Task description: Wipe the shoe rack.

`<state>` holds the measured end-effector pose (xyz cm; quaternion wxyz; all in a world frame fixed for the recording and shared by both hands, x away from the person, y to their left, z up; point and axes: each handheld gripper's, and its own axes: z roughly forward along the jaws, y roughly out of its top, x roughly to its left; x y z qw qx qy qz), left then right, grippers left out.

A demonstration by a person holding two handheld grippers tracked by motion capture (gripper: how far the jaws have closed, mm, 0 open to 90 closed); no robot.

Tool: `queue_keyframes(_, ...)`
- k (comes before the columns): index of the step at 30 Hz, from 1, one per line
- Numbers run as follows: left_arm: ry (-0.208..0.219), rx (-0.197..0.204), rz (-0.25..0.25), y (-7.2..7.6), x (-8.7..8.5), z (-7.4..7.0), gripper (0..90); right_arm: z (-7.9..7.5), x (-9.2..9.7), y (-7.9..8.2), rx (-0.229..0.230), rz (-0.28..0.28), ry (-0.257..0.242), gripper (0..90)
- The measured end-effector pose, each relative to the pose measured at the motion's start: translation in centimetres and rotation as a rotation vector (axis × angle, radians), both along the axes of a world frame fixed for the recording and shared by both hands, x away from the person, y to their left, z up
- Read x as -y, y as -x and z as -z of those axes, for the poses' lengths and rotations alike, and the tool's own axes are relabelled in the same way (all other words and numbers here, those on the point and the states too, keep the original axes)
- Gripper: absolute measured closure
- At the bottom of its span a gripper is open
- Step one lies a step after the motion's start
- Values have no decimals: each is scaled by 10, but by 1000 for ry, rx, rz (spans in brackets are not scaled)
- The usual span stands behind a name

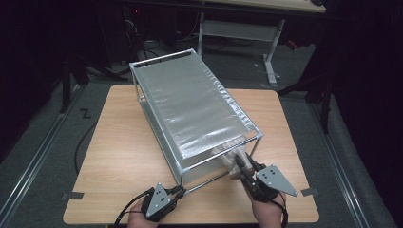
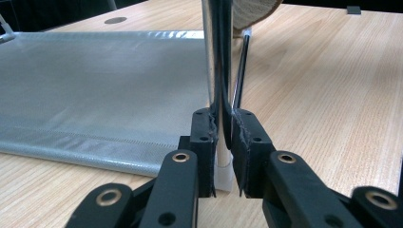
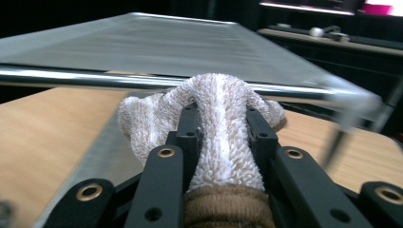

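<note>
A metal-framed rack [image 1: 195,104] with silvery mesh shelves stands slantwise on the wooden table [image 1: 119,142]. My left gripper [image 1: 179,190] is at the rack's near corner, shut on its upright chrome post [image 2: 216,57], with the pads [image 2: 204,137] pressing both sides low on the post. Beside it the lower mesh shelf [image 2: 95,80] lies near the tabletop. My right gripper [image 1: 241,166] is shut on a folded white terry towel [image 3: 218,104] with a brown edge. It holds the towel [image 1: 233,159] at the rack's front right end, just under the top shelf's front rail [image 3: 71,76].
Grey tape marks [image 1: 72,195] sit at the table's near corners. A second desk [image 1: 247,28] stands behind on the carpet, with cables on the floor at the left. Bare tabletop [image 2: 332,95] stretches on both sides of the rack.
</note>
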<state>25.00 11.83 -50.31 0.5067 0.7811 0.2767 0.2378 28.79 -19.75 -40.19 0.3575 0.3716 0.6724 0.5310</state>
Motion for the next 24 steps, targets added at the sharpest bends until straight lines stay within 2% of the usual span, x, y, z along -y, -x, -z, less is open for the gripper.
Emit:
queue_keyframes(4, 0, -1, -3, 1, -1, 0, 793, 0, 20, -10, -3, 93, -26, 727)
queue_keyframes(9, -1, -1, -4, 1, -1, 0, 793, 0, 31, -14, -7, 123, -41, 726)
queue_keyframes(15, -1, -1, -4, 1, -1, 0, 793, 1, 29, -14, 5, 124, -10, 725)
queue_keyframes(19, -1, -1, -3, 1, -1, 0, 794, 6, 30, -19, 2, 154, 32, 725)
queue_keyframes(24, -3, 0, -3, 1, -1, 0, 794, 16, 35, -27, -40, 180, 57, 725)
